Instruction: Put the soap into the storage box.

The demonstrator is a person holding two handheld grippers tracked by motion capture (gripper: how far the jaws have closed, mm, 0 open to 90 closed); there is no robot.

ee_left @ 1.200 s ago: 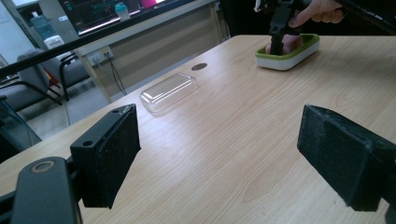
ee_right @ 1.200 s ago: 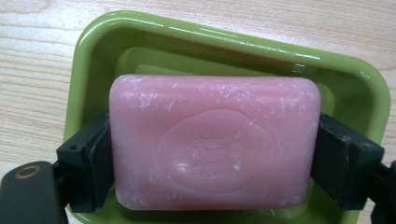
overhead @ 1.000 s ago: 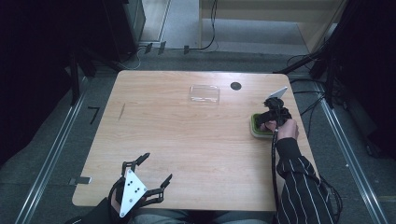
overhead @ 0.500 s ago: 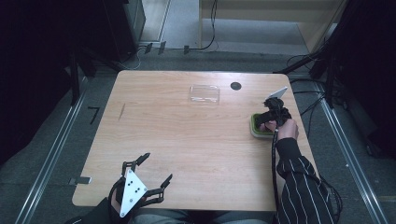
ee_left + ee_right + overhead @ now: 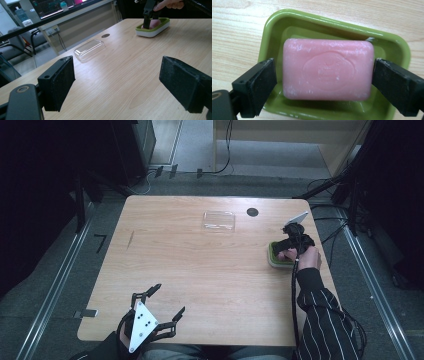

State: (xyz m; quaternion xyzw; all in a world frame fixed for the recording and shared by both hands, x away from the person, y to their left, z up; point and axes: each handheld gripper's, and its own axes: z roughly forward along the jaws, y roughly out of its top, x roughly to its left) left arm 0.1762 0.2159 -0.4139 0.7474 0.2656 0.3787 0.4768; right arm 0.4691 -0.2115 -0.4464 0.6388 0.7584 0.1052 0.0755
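Table middle: a wide bare stretch of the wooden table [image 5: 200, 270] is left open between the left gripper [image 5: 159, 309] and the soap dish [image 5: 278, 256].
Far edge: the path is narrowed by a clear lid [image 5: 219, 220] lying flat, with a dark round hole [image 5: 252, 212] just beside it.
Soap dish: the pink soap [image 5: 327, 68] is flanked by the right gripper [image 5: 324, 82], small gaps being left at both ends.
Dish walls: sideways passage is blocked by the green rim.

Right gripper [image 5: 286, 251] reaches down into green dish [image 5: 273, 260] at table's [image 5: 200, 270] right edge; left gripper [image 5: 164, 309] hovers near front
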